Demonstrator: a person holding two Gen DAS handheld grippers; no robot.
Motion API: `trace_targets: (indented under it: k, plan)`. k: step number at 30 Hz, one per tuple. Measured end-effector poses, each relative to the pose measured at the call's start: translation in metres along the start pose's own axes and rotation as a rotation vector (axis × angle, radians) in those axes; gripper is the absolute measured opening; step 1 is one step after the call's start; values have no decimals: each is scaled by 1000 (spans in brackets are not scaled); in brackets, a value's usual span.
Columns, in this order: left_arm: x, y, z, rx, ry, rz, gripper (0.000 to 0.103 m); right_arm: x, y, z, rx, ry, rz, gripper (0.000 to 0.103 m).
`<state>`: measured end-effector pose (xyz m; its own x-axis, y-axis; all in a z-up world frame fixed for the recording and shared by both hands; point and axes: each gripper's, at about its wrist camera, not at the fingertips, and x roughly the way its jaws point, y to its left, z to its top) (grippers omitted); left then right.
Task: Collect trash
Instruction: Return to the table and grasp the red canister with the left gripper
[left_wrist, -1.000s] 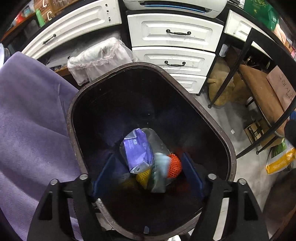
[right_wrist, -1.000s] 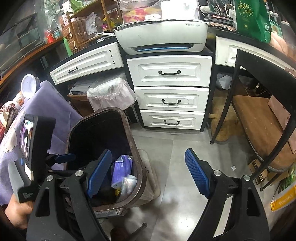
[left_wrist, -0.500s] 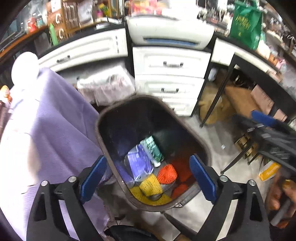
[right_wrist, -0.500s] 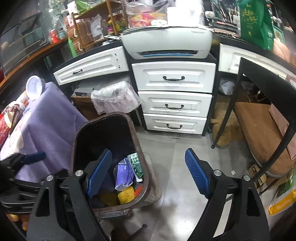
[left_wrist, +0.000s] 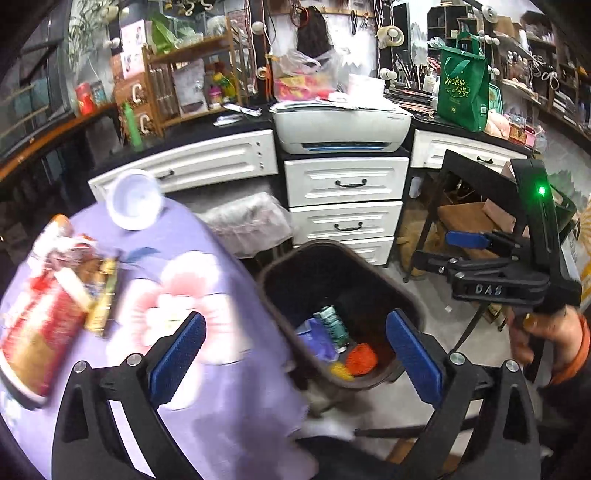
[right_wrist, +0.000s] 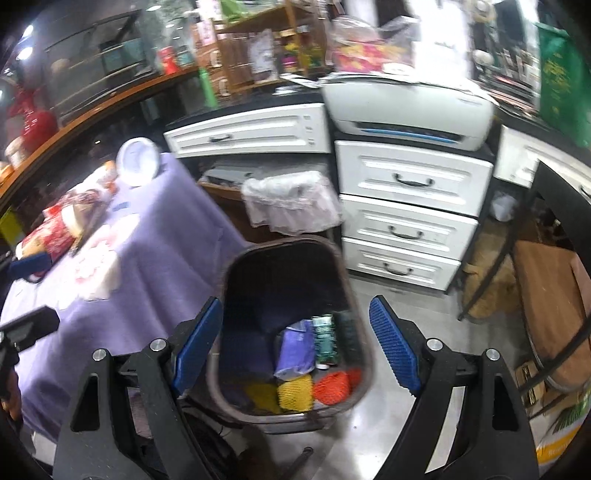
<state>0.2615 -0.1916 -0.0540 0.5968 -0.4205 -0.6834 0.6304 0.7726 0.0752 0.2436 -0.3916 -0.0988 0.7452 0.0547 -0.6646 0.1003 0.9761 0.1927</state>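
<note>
Left tool (left_wrist: 295, 343): jaws just been opening, now spread wide, nothing between them; right tool (right_wrist: 295, 343): spread, empty. Trash bin (right_wrist: 236, 280): dark, on the floor right of the purple-clothed counter (right_wrist: 166, 236); holds purple packet (right_wrist: 295, 350), green packet (right_wrist: 325, 339), yellow net (right_wrist: 295, 395), orange net (right_wrist: 332, 387). Far side: white drawers (right_wrist: 406, 206).

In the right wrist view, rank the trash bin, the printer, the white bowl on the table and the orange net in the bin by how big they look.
1. Trash bin, though it sits nearest the camera.
2. Printer.
3 and 4. White bowl and orange net look about alike; the bowl is farther off, so no ranking.
</note>
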Motion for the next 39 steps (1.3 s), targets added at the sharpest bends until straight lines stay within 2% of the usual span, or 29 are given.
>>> trace_targets:
  k: [5, 10, 16, 20, 23, 25, 30, 37, 39]
  plan:
    - [-24, 45, -7, 53, 26, 64, 97, 2, 43, 12, -85, 13, 84, 81]
    - [-44, 106, -7, 93, 69, 143, 97, 4, 87, 21, -164, 27, 158, 82]
    - [-37, 178, -5, 111, 207, 173, 85, 12, 123, 28, -216, 43, 197, 82]
    - [-21, 210, -9, 118, 283, 176, 81, 22, 138, 27, -241, 66, 204, 82]
    - [-8, 221, -11, 131, 332, 153, 78, 30, 145, 27, -246, 83, 202, 82]
    - [-3, 224, -10, 166, 335, 149, 78, 35, 147, 29, -246, 93, 194, 82]
    - [11, 235, -3, 172, 361, 111, 78, 43, 151, 40, -225, 100, 202, 82]
    - [47, 234, -5, 236, 451, 98, 78, 59, 166, 53, -229, 105, 207, 82]
    - [50, 232, -5, 259, 465, 119, 74, 63, 172, 57, -240, 109, 211, 82]
